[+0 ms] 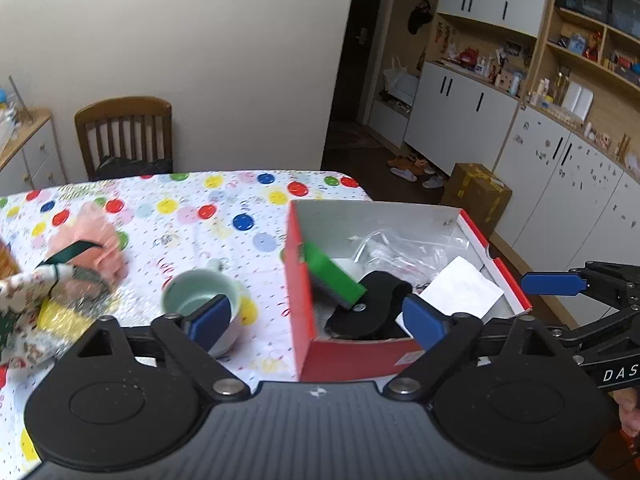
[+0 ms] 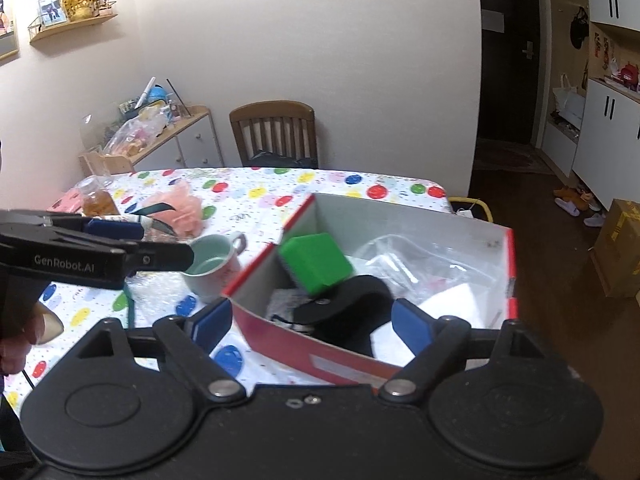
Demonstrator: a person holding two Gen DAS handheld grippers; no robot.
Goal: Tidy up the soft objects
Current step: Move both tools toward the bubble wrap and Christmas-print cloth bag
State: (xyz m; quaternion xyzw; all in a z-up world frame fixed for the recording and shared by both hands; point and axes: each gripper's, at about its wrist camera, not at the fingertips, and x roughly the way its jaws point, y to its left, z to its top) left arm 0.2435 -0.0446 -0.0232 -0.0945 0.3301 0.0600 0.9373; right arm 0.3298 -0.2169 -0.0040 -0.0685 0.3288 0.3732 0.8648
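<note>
both grippers wide and empty: left gripper (image 1: 316, 320), right gripper (image 2: 310, 326). green sponge (image 2: 316, 262) already tilted inside red box (image 1: 296, 280). pink soft thing (image 1: 100, 240) at left on table (image 1: 240, 200); approach low, avoid mug (image 1: 200, 300), close gently.

Tablecloth (image 1: 224, 216): glossy plastic-looking sheet, printed with coloured dots.
Box (image 1: 304, 320): cardboard, red smooth outside, matt grey inside.
Sponge (image 2: 316, 262): green foam block, matt, darker rough layer beneath.
Mug (image 1: 200, 300): glazed ceramic, pale green, shiny.
Bag (image 2: 404, 256): clear crinkled plastic film.
Bath pouf (image 2: 182, 204): pink netted mesh.
Chair (image 2: 274, 128): brown varnished wood.
Left gripper (image 1: 316, 318): matt black plastic, blue rubbery pads, metal pivot pins.
Carton (image 1: 476, 194): brown cardboard, on the floor.
</note>
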